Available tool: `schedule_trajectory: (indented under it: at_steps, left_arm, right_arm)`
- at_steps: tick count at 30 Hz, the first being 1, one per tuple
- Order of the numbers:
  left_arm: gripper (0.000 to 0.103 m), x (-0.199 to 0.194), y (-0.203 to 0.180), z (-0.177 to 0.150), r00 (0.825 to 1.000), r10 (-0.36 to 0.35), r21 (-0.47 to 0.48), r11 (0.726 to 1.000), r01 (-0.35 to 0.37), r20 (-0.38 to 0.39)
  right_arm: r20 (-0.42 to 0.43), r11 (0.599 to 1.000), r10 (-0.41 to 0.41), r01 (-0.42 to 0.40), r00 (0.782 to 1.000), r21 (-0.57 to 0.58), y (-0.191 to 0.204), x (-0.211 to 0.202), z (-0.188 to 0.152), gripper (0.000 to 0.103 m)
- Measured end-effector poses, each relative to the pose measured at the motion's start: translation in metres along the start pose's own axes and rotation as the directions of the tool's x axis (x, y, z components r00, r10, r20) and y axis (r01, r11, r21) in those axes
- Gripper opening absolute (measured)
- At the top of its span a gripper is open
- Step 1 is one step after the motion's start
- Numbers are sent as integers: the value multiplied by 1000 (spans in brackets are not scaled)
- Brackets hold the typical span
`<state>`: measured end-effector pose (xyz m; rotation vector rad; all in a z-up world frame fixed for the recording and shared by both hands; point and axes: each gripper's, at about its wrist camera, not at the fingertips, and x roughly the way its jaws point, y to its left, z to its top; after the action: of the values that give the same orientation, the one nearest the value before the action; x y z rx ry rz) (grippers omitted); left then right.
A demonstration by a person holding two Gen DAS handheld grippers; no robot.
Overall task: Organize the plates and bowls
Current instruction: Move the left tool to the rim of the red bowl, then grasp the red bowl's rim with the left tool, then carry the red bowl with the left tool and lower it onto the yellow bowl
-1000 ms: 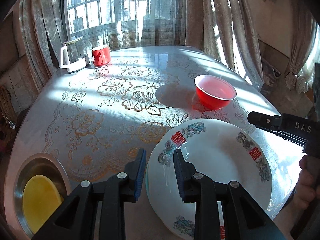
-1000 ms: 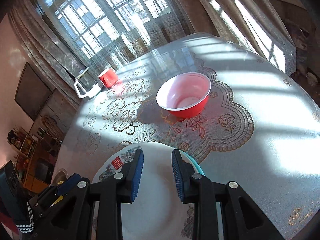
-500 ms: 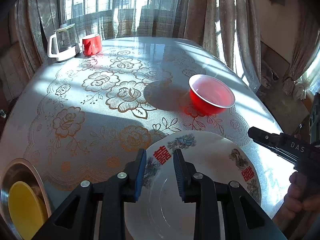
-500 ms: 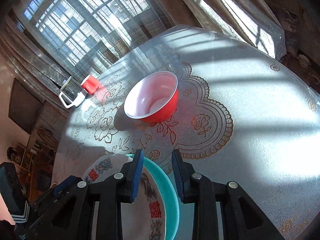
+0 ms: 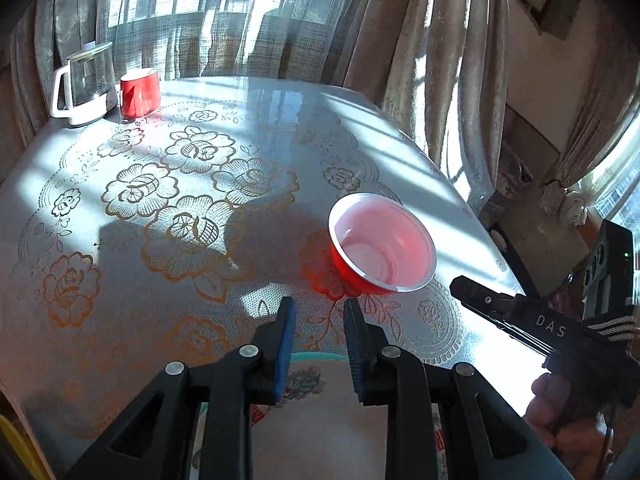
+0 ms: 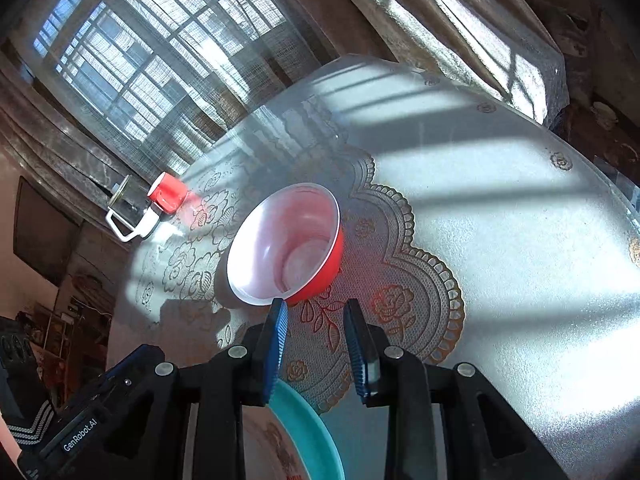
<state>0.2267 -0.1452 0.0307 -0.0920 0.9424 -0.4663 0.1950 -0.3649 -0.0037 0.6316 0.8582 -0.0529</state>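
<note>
Left gripper with jaws just narrowed, a small gap left, nothing between them, right gripper likewise slightly parted and empty, white patterned plate on teal plate largely hidden beneath the fingers, red bowl beyond on table, red mug and glass jug far.

One red bowl, two plates (stacked), one mug.

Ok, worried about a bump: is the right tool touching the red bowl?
Apart. The left wrist view shows a strip of tablecloth between the right tool tip and the red bowl rim.
</note>
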Motion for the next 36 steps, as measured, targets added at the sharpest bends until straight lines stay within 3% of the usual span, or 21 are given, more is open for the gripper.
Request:
schedule_trajectory:
  at_steps: [4,10,13,15,16,23,31,36]
  left_arm:
    - [25,25,3,13,998,-40,-69,997,37,-44]
    - [27,56,2,25,996,-42,-117,993,33,-82]
    - [26,70,-2,26,993,-60,-107,993,49,-102]
    - [16,73,-8,25,991,-79,-91,993,69,-110]
    - [15,73,-10,24,992,-73,-82,995,65,-107]
    - [15,59,-10,11,994,-73,-59,996,68,-85]
    - [15,14,-8,-6,1000,-27,3,1000,27,3]
    - [15,-20,2,-17,998,-28,-5,1000,28,56]
  right_arm:
    - [-2,1000,-13,13,1000,22,-4,13,15,29]
    - [-30,999,-32,33,999,29,-8,38,27,29]
    - [-39,999,-48,48,998,-3,-5,46,26,19]
    - [-42,999,-41,40,998,-27,0,49,24,11]
    - [-37,998,-50,48,998,-45,3,48,22,11]
    - [-51,999,-35,33,998,-34,0,44,13,11]
    - [-38,997,22,-25,999,-70,19,24,-3,11]
    - [-26,992,65,-67,998,-105,39,8,-14,11]
